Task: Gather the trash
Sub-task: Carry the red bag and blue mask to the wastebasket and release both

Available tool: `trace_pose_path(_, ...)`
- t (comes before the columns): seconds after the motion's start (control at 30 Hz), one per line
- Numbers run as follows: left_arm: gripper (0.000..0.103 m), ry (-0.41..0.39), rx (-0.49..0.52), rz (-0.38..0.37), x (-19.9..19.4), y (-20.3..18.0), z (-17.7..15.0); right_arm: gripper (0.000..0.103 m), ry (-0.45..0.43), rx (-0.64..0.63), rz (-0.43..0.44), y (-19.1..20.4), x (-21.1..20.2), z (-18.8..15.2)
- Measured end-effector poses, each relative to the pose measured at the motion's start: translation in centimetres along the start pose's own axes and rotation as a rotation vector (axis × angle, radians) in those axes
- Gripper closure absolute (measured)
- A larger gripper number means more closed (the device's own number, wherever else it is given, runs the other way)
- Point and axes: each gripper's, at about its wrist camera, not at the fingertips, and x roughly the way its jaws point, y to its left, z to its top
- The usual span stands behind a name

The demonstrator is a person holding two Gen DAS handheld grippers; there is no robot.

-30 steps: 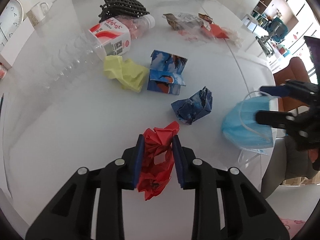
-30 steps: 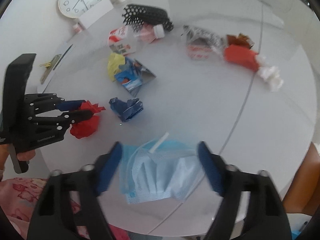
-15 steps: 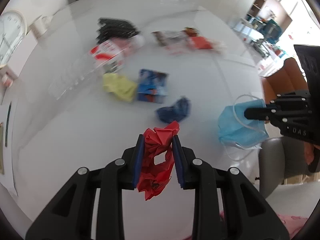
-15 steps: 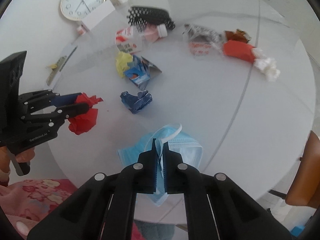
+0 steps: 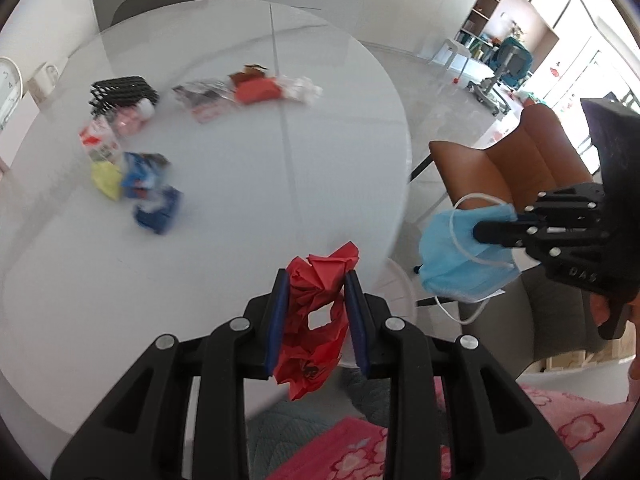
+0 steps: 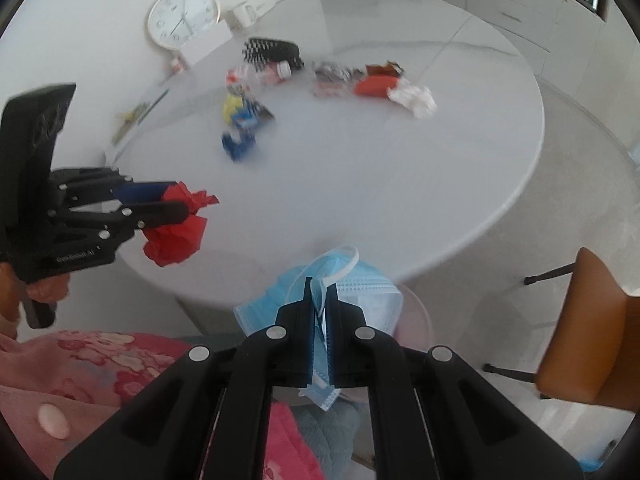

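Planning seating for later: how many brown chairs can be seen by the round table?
1. The brown chair stands off the white table's edge, behind the blue mask; a darker grey chair back shows at the far side. Others may be hidden.

The right gripper (image 6: 319,292) clamped the mask (image 6: 360,292); both grippers apparently lifted off the table (image 6: 400,184).

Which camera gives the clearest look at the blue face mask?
The left wrist view: the blue face mask hangs in full there, ear loop included, pinched by the right hand-held gripper. In the right wrist view the closed jaws cover the mask's middle, leaving only its edges visible.
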Motion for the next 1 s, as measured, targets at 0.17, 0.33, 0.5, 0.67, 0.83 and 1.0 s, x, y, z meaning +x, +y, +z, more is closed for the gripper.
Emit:
trace_pose_path(0.17,0.075,0.003,-0.085,0.023,0.8,-4.7,-1.4,0.097,0.041,-0.079,0.065,-2.1,1.3,-3.1)
trace_pose_path(0.33,0.075,0.018,-0.136,0.065,0.8,-7.4,-2.4,0.096,0.068,-0.145,0.120,-2.4,3.6,-4.2)
trace_pose_path(0.5,0.075,0.022,-0.149,0.103,1.0,-8.4,-2.6,0.084,0.108,-0.191,0.108,-2.5,7.2,-4.8)
trace_pose_path(0.67,0.075,0.038,-0.153,0.116,1.5,-9.0,-2.9,0.032,0.094,-0.168,0.088,-3.2,7.2,-5.0)
trace_pose_path(0.83,0.075,0.062,-0.146,0.095,2.8,-9.5,-2.7,0.023,0.044,-0.089,0.009,-6.0,4.3,-4.6)
trace_pose_path(1.0,0.072,0.090,-0.081,0.068,4.9,-11.3,-2.1,0.019,-0.005,-0.001,-0.058,-9.5,1.0,-4.4)
